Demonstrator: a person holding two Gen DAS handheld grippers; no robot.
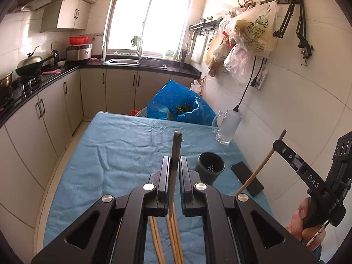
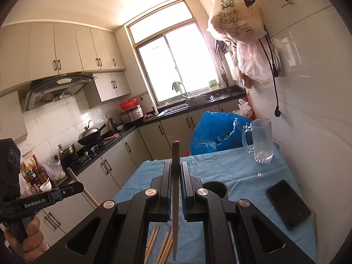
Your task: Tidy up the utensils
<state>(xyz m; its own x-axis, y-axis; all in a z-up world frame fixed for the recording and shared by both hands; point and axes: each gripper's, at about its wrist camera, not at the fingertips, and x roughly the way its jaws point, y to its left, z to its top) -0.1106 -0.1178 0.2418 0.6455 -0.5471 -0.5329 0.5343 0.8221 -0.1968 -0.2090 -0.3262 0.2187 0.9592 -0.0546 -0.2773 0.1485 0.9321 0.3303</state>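
A slim wooden chopstick with a dark upper end (image 1: 176, 154) stands clamped between the nearly closed jaws of the left gripper (image 1: 175, 165), lifted clear of the blue cloth-covered table (image 1: 105, 154). A second dark-tipped wooden chopstick (image 2: 175, 176) is pinched the same way in the right gripper (image 2: 175, 171), its jaws drawn almost together on the shaft. Several loose pale wooden chopsticks (image 2: 162, 246) lie on the cloth beneath both tools, not yet collected. The dark round perforated utensil holder (image 1: 211, 168) stands empty on the table just ahead and to the right of the left gripper, beside a black smartphone (image 1: 247, 178) lying flat; a clear glass mug (image 1: 226, 127) stands farther back near the tiled wall.

The step in hand looks like the carry: one stick in each tool, raised and headed for the holder. The next move would call for bringing each stick over the holder's mouth, tipping it closer to upright and letting go only once the lower end is inside the rim.

Both tools point forward and somewhat downward over the table, each gripped from below by a person's hand (image 1: 305, 224), the right one angled in from the side.
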